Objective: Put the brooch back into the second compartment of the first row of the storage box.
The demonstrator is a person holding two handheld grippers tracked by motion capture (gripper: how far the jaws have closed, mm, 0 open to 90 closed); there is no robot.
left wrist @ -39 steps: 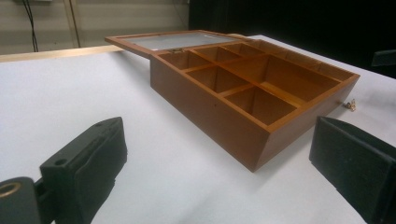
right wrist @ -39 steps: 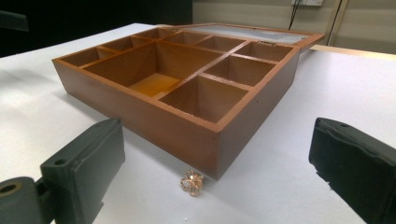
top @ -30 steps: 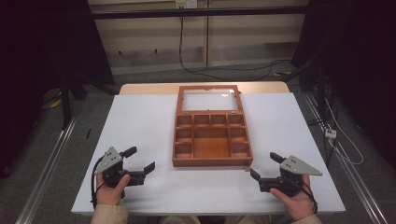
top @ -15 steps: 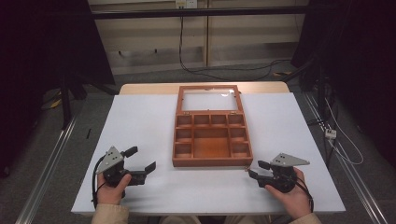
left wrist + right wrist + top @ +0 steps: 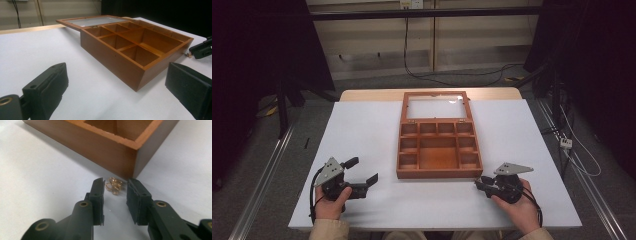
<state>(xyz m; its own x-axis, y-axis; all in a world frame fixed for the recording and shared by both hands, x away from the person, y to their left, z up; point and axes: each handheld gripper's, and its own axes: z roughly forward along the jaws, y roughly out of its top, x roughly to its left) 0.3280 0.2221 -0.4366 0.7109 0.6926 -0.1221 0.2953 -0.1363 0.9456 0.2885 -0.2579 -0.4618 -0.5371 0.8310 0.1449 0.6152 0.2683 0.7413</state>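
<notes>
A brown wooden box (image 5: pixel 439 172) with several compartments sits mid-table, its glass lid (image 5: pixel 435 106) folded back flat. A small gold trinket (image 5: pixel 114 186) lies on the white table at the box's near right corner (image 5: pixel 130 157). My right gripper (image 5: pixel 116 183) is low on the table with its jaws narrowly open on either side of the trinket, not touching it. In the high view the right gripper (image 5: pixel 479 183) points left at that corner. My left gripper (image 5: pixel 362 170) rests wide open left of the box and holds nothing. In the left gripper view the box (image 5: pixel 117 57) lies ahead.
The white table (image 5: pixel 362 130) has bare surface left, right and in front of the box. Its near edge runs just behind both hands. In the left gripper view the right gripper (image 5: pixel 201 48) and the trinket (image 5: pixel 187 55) show beyond the box's corner.
My right gripper has swung left and down to the box's near right corner, and its jaws have narrowed. The left gripper has barely moved.
</notes>
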